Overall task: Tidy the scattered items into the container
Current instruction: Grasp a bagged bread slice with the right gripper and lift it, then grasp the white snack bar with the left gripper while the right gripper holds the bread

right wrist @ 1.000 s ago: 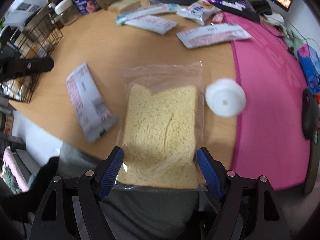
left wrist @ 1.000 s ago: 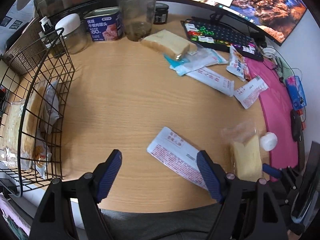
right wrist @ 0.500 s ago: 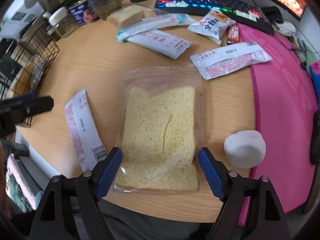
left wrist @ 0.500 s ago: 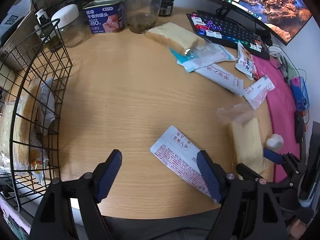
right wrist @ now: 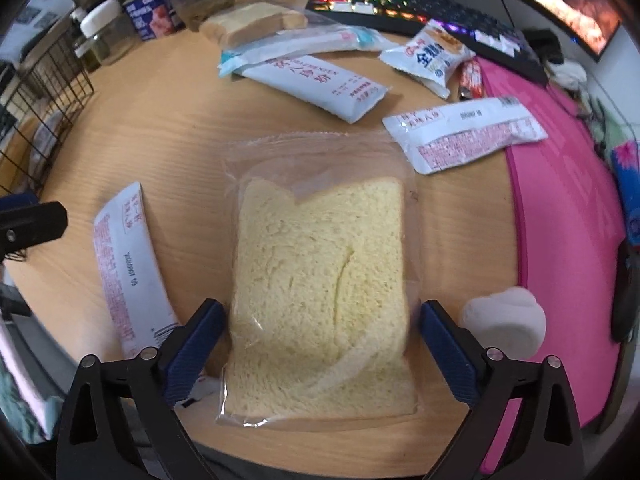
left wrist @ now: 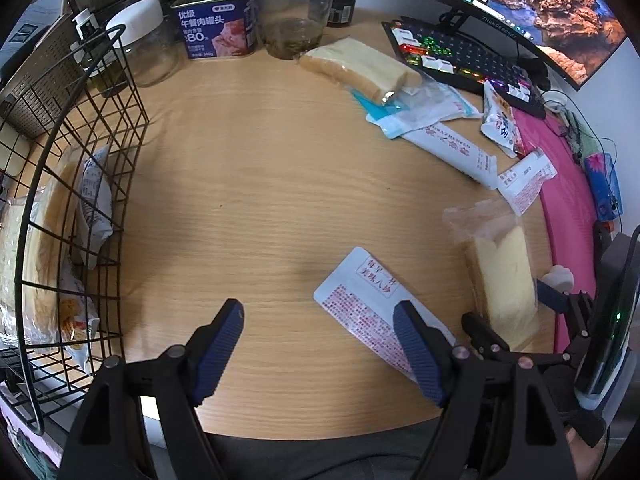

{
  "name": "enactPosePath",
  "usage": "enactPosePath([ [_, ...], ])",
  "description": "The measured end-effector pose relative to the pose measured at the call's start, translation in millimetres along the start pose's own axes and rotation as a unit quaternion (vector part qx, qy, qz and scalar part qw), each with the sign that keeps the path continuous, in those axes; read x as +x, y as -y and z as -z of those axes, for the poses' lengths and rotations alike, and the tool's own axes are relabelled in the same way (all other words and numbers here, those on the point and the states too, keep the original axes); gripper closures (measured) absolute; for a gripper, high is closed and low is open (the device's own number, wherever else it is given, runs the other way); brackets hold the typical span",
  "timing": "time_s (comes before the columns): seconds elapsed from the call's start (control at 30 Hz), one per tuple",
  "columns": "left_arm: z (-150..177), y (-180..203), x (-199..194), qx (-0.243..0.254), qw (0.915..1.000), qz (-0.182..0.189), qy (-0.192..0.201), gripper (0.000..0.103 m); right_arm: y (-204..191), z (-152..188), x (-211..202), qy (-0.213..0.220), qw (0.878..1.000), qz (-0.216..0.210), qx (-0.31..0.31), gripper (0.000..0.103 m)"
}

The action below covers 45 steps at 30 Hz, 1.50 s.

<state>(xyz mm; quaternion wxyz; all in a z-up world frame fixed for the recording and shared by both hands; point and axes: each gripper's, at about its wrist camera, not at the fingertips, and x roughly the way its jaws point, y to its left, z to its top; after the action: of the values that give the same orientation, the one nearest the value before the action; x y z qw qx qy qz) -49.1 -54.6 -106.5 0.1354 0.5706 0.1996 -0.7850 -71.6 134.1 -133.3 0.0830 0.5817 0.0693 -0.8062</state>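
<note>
The bagged bread slice lies flat on the wooden desk, right between the fingers of your right gripper. Its jaws are opening; the blue pads stand just off the bag's two long edges and do not press on it. Just to that gripper's left lies a white sachet with red print, its near end by the left pad. To its right, a white lump sits at the edge of the pink mat. Ahead of the bread lie another red-printed sachet, a long white packet, a blue-and-white snack bag and, further on, a second bagged bread near the lit keyboard.

Your left gripper hangs over bare desk with its jaws apart and nothing between them. The red-printed sachet runs under its right finger. The wire basket stands well to its left, already holding bread and snack packs. Far ahead of it stand a blue can, a white-lidded jar and a glass tumbler. The right gripper shows to its right, around the bread slice.
</note>
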Motion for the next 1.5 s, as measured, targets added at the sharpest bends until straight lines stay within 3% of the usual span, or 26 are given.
enactPosePath([
  [0.17,2.2,3.5,0.3,0.006,1.0000,0.004,-0.006,0.023,-0.4,-3.5,-6.5,0.009,1.000,0.004,-0.005,0.023],
  [0.27,6.8,9.0,1.9,0.008,0.9999,0.006,-0.011,0.023,3.4,-2.7,-9.9,0.013,1.000,-0.003,0.000,0.025],
  [0.43,16.0,25.6,8.9,0.015,0.9987,0.031,-0.039,0.023,15.3,1.8,-30.7,0.037,0.999,-0.020,0.015,0.026],
  [0.63,27.6,51.3,18.8,-0.022,0.9975,0.038,-0.056,0.023,32.3,7.6,-51.1,0.067,0.997,-0.030,0.016,0.026],
  [0.9,40.1,77.1,41.9,-0.065,0.9949,-0.006,-0.076,0.022,62.5,14.6,-59.3,0.091,0.994,-0.059,-0.012,0.026],
  [1.13,36.2,78.6,41.4,-0.068,0.9944,-0.048,-0.064,0.022,70.6,14.6,-58.8,0.099,0.992,-0.076,-0.030,0.026],
  [1.5,29.8,54.1,34.4,-0.013,0.9971,-0.054,-0.052,0.022,47.2,11.7,-59.6,0.101,0.992,-0.081,-0.008,0.026],
])
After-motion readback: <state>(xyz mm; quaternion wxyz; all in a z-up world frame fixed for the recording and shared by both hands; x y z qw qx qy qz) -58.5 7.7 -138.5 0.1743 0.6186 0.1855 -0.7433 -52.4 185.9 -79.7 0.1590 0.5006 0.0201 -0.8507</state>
